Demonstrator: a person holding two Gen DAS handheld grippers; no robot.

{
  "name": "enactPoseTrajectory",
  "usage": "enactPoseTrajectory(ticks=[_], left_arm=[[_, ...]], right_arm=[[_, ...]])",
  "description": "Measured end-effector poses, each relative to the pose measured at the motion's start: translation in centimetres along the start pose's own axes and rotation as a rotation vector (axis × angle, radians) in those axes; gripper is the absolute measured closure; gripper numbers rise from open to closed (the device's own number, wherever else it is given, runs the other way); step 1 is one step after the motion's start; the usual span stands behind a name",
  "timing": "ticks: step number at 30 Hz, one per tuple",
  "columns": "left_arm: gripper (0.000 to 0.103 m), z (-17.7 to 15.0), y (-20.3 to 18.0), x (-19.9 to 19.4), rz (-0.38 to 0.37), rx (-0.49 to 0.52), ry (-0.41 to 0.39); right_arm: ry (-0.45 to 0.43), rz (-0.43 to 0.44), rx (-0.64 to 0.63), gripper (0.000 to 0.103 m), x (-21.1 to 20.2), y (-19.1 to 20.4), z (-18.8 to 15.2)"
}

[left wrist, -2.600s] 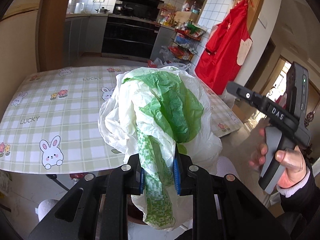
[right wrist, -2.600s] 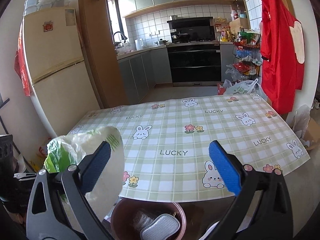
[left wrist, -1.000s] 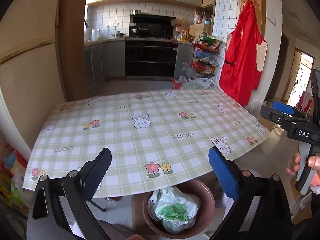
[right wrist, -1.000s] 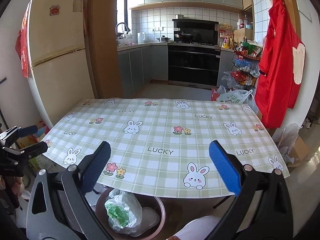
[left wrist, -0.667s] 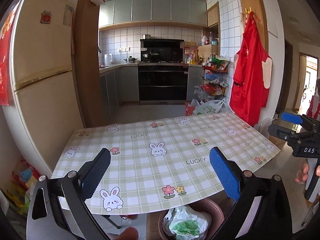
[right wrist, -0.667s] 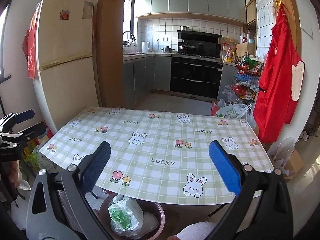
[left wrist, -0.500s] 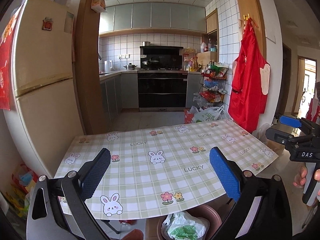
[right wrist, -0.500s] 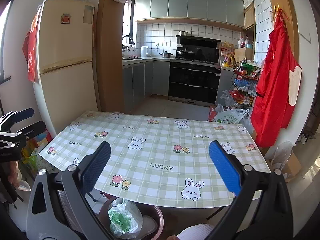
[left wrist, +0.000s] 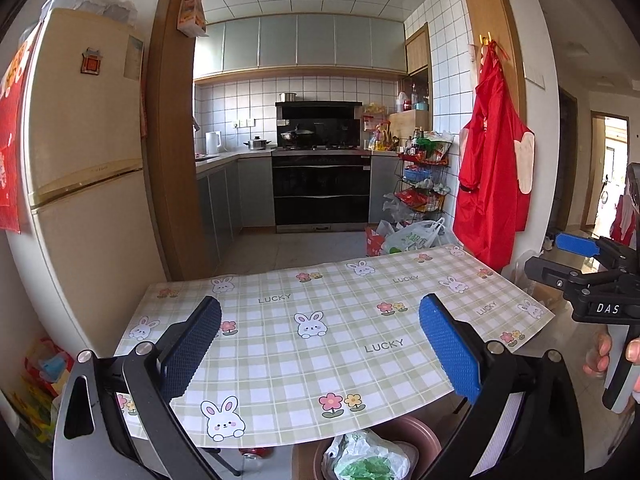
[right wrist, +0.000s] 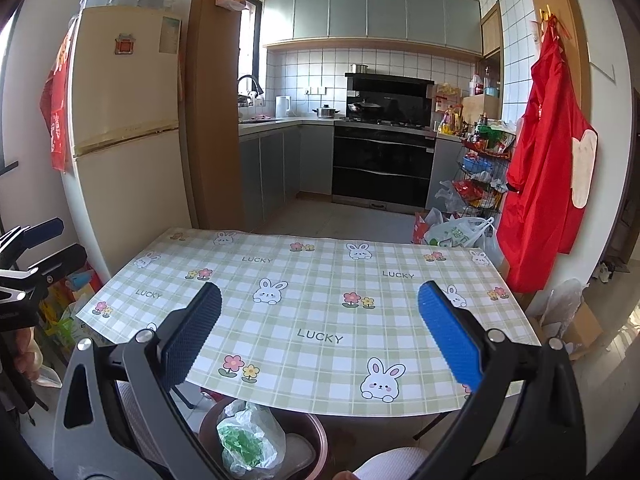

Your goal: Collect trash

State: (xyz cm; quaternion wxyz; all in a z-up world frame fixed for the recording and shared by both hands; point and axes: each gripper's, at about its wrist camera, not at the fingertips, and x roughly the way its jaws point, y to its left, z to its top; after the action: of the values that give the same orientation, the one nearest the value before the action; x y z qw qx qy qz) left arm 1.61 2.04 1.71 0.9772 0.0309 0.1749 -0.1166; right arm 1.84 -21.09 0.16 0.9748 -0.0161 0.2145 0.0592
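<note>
A crumpled white and green plastic bag (left wrist: 366, 460) lies in a brown round bin (left wrist: 416, 436) on the floor under the near edge of the table. It also shows in the right wrist view (right wrist: 248, 440), inside the bin (right wrist: 316, 432). My left gripper (left wrist: 320, 348) is open and empty, raised above the table. My right gripper (right wrist: 320, 344) is open and empty, also raised above the table. Each gripper shows at the edge of the other's view.
The table (left wrist: 340, 344) has a green checked cloth with rabbits and flowers. A fridge (left wrist: 80, 200) stands at the left. A red apron (left wrist: 492, 184) hangs on the right wall. Plastic bags (left wrist: 412, 236) lie on the kitchen floor beyond.
My left gripper let go of the white and green bag, which now lies in the bin. Both grippers have since risen and tilted up away from the bin.
</note>
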Motion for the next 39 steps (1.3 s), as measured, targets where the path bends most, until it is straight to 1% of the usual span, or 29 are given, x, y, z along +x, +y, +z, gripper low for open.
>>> enactPoseTrajectory(ticks=[11,39], left_arm=[[0.006,-0.26,0.11,0.21,0.005,0.005,0.006],[0.006,-0.26,-0.10,0.25,0.005,0.014,0.011]], right_arm=[[0.008,-0.010,0.021,0.006,0.20,-0.31,-0.14],[0.018,-0.021,0.029,0.006,0.29,-0.50,-0.36]])
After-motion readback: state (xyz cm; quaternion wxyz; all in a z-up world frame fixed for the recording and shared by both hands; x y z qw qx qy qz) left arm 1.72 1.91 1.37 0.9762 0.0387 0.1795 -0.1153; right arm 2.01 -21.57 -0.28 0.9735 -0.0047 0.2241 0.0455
